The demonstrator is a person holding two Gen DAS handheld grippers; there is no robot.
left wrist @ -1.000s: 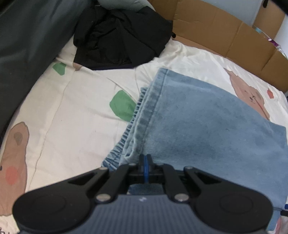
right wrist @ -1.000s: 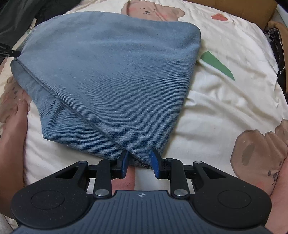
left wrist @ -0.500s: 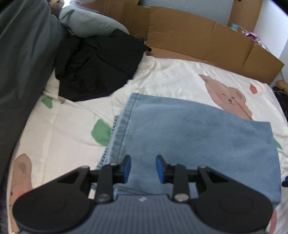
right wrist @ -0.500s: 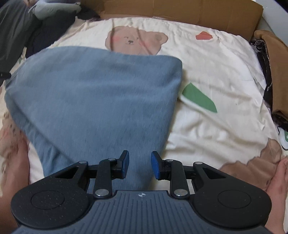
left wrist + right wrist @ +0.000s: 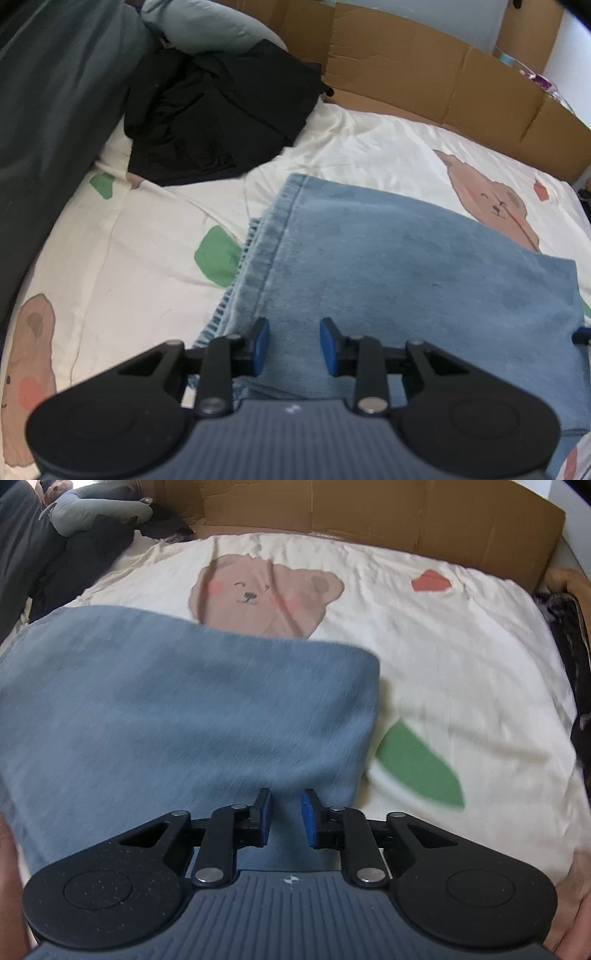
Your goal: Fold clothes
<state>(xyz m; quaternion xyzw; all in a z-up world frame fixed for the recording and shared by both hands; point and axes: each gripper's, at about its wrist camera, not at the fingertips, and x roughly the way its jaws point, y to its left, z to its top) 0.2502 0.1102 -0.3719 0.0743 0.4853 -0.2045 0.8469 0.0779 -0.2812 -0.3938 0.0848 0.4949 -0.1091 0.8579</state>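
Left wrist view: bed (image 5: 351,147) carries blue denim garment (image 5: 406,277), folded flat, layered edges at left. Black clothes (image 5: 221,118) heaped beyond. Left gripper (image 5: 294,347), right gripper (image 5: 285,818) both spread, empty, above near edge. Any further fold: pinch all layers, keep edges aligned.

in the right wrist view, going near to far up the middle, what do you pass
right tongs → folded blue jeans → bear print on the cream bedsheet → cardboard wall
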